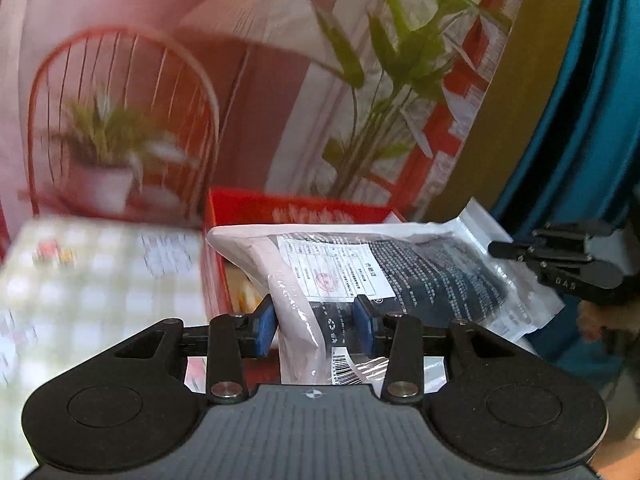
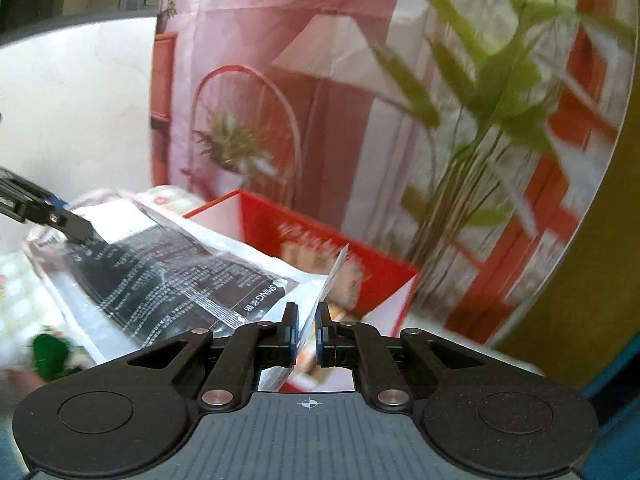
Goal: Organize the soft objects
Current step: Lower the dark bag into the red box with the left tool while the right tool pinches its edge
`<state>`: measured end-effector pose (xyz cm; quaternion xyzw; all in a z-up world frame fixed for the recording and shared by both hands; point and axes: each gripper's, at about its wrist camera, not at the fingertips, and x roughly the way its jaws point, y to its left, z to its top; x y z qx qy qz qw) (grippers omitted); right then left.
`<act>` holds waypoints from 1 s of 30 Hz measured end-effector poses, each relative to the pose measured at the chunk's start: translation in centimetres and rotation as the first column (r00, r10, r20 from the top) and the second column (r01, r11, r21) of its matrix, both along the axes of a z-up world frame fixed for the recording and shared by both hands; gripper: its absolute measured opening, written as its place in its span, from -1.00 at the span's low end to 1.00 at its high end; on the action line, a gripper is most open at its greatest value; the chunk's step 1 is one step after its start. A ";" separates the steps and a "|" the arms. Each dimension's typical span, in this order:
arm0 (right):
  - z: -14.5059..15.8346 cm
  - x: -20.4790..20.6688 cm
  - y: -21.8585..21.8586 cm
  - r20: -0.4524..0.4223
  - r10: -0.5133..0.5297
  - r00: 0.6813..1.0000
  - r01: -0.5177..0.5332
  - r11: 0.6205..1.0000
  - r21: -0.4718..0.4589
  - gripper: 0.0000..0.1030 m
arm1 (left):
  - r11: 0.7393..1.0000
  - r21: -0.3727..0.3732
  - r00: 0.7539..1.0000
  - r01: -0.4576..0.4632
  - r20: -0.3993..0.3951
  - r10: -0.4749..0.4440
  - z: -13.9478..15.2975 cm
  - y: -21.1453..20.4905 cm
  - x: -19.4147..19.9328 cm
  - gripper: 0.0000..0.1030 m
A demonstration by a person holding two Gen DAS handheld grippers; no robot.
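a: where's the packet [image 1: 384, 268] right now?

b: up in the air over the red box [image 1: 304, 208], carried between both hands. it's a clear plastic bag with dark folded cloth inside and a white label on top. the box sits on the checked tablecloth [image 1: 92, 272], in front of a backdrop printed with plants.

a: and the grips?

b: the left gripper [image 1: 316, 322] has its blue pads either side of the bulging end of the bag. the jaws are partly spread and look pressed into the plastic, so i'd call that a pinch on the thick end. the right gripper [image 2: 307, 334] is squeezed almost fully together on the thin flat edge of the bag, with the plastic standing up between the pads.

a: so what's the step, as you read it?

b: most likely lowering the packet into the box. i'd judge it roughly halfway: lifted, not yet placed.

a: how to do it well?

b: keep both ends level so the bag doesn't sag in the middle or twist. the right side only has a thin seam, so it could slip if the left pulls away; move the two hands together. bring the bag down inside the walls rather than across the rim, and only let go once it's resting on whatever is already in there.
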<state>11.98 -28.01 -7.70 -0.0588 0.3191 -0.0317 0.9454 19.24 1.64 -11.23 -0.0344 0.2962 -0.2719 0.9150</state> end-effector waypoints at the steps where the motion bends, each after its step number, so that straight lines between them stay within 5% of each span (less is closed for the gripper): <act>1: 0.1 0.8 0.0 0.008 -0.007 1.000 0.007 0.999 -0.048 -0.86 | 1.000 0.028 0.999 -0.012 0.030 0.011 0.4 -0.8 0.5 -0.16; 5: -0.4 3.4 -0.1 0.045 -0.042 0.998 0.049 0.984 -0.169 -0.86 | 0.995 0.090 0.995 -0.049 0.093 0.040 1.4 -3.5 2.9 -0.16; 10: -1.9 6.4 -1.2 0.113 -0.097 0.989 0.123 0.958 -0.260 -0.87 | 0.987 0.141 0.995 -0.074 0.078 0.063 0.5 -5.7 6.2 -0.16; 22: -8.3 8.5 -3.0 0.017 -0.168 0.986 0.168 0.969 -0.182 -0.87 | 0.963 0.266 0.998 -0.046 -0.024 0.054 -4.4 -7.1 9.4 -0.15; 30: -10.3 8.7 -3.6 -0.028 -0.184 0.983 0.176 0.969 -0.176 -0.87 | 0.953 0.297 0.997 -0.054 -0.028 0.065 -4.8 -6.5 9.8 0.14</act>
